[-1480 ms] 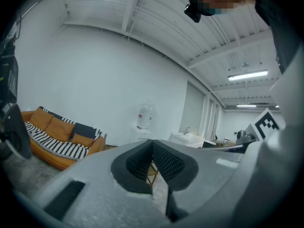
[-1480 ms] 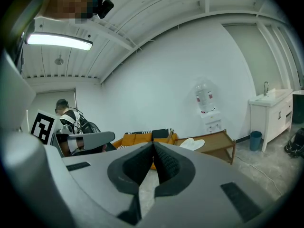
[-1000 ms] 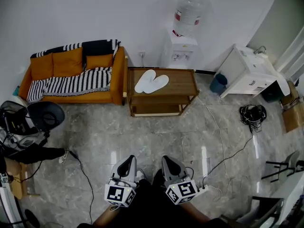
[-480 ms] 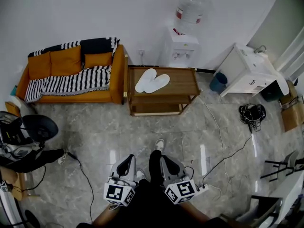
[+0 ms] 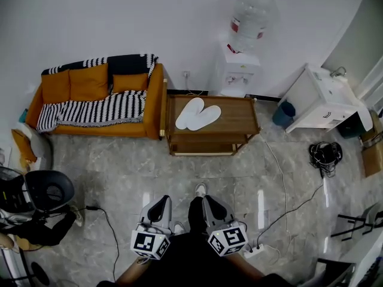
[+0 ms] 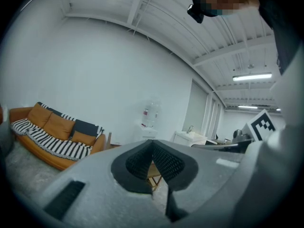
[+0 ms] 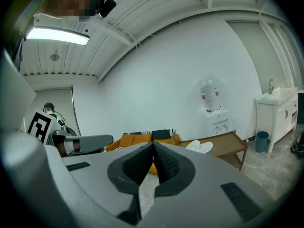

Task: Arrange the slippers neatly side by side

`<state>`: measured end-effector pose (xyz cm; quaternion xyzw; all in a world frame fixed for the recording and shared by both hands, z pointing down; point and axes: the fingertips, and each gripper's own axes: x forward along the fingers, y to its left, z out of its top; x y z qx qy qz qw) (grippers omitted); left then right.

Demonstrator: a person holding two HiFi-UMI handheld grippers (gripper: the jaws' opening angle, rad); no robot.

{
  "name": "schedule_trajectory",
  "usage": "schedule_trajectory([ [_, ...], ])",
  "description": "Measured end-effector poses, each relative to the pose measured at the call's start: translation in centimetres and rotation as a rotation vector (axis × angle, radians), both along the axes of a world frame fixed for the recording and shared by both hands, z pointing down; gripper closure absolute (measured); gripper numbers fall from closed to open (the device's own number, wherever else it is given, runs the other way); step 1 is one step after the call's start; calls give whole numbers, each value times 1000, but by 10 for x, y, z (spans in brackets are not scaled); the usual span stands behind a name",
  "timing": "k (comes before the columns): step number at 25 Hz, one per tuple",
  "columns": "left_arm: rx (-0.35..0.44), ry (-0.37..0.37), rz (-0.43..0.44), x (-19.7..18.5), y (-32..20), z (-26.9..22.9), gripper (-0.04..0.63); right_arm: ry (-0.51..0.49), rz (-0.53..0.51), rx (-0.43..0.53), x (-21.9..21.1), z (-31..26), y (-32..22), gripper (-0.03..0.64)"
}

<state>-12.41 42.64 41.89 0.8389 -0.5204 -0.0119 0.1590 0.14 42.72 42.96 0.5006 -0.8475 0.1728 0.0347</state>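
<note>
While the person stands on the grey marbled floor (image 5: 119, 166), well back from the furniture, both tools are held low in front of the body, side by side with a gap between them. The left tool (image 5: 160, 205) has its jaws brought together at the tips, and nothing sits between them. The right tool (image 5: 212, 207) is closed just the same and is also empty. One of the person's shoes (image 5: 200, 189) pokes out on the floor between the two.

The slippers (image 5: 198, 113), a white pair, lie well apart from both tools on the top of the low wooden surface (image 5: 239, 117) against the far wall. They are on its left half and set at a slant. They touch at the end nearer the sofa and spread a little at the other end, so they form a narrow V rather than lying parallel.

Just to the left of the surface is an orange sofa (image 5: 96, 85) with a black-and-white striped blanket (image 5: 90, 107) draped over it. A water dispenser (image 5: 242, 70) stands behind the surface by the wall. To its right are a small blue bin (image 5: 285, 112) and a white sink cabinet (image 5: 320, 103).
</note>
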Motion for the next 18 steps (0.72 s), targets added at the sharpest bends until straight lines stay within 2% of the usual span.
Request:
schedule_trajectory([
  [18,-39,-26,25,45,-111,10,583,-19,5,-34,37,12,-116,604],
])
